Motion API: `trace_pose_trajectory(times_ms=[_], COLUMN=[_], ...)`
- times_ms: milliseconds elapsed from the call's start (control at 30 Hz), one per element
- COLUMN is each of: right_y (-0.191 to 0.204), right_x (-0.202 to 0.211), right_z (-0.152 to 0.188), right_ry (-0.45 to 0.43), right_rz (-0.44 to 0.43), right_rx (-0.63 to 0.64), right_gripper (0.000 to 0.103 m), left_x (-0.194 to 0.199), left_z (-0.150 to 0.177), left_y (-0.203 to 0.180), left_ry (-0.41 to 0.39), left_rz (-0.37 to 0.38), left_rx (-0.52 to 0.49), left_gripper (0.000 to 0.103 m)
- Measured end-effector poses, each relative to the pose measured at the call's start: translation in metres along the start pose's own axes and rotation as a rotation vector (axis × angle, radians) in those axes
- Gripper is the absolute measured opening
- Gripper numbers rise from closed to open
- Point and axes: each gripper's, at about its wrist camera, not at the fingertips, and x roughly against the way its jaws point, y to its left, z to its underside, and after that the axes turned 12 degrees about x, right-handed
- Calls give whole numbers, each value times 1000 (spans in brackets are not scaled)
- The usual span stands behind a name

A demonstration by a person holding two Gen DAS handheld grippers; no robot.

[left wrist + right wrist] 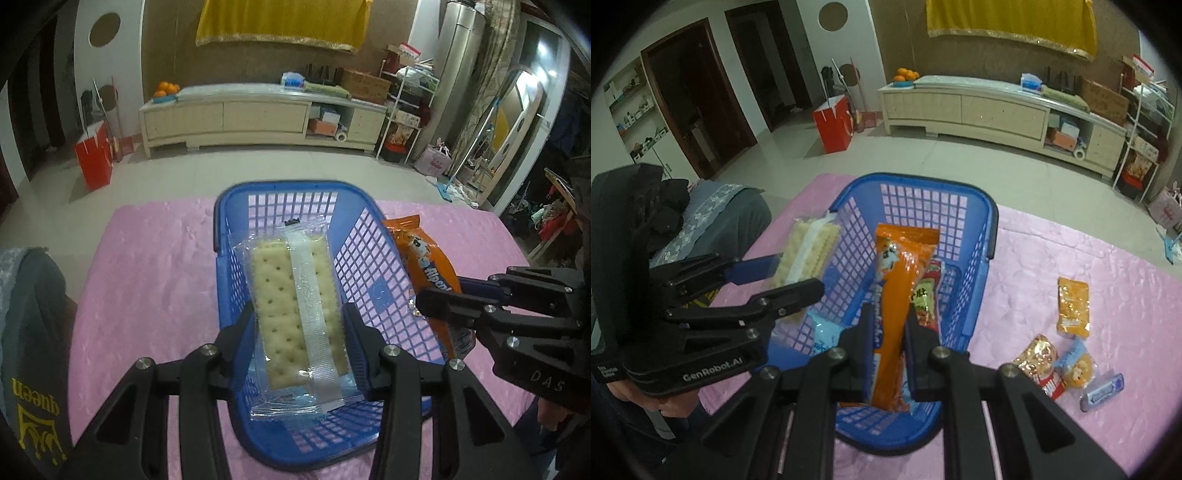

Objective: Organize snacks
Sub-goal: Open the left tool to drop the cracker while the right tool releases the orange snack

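Partly hidden behind the orange candy pack point(892, 314) clamped in the right gripper point(888, 332), a red snack point(929, 299) lies in the blue basket point(982, 236), while the left gripper point(299, 332) pinches a clear-wrapped cracker pack point(295, 306).

pink table cover point(1071, 258) bears blue basket point(991, 221), loose snacks point(1073, 308).

My right gripper point(436, 314), seen from my left one, carries the pale letters "DAS" on its black body. My left gripper point(798, 277), seen from my right one, reads "GenRobot.AI" in white along its black base. The orange snack packet point(436, 273) between my right fingers shows part of a white word, "Alpen". A grey sleeve point(33, 332) at my left bears "queen" in yellow, upside down, beside a crown.
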Motion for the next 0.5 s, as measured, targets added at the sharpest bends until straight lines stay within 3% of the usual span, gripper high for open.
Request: trace_pose_trajectory(times_ms=[233, 267, 333, 500], right_y=[-10, -12, -14, -15], right_x=[-10, -10, -10, -2], right_z=[5, 6, 6, 6], right_ry=[17, 19, 22, 11], right_rz=[-12, -12, -11, -17], right_rx=[-30, -36, -41, -53], right_gripper=[18, 18, 18, 18], left_x=[-27, -29, -31, -23], left_z=[0, 1, 0, -1], left_y=[3, 3, 2, -2], left_ry=[39, 42, 35, 13], left_rz=[1, 3, 7, -2], left_rx=[15, 16, 13, -13], left_gripper=[45, 48, 70, 77])
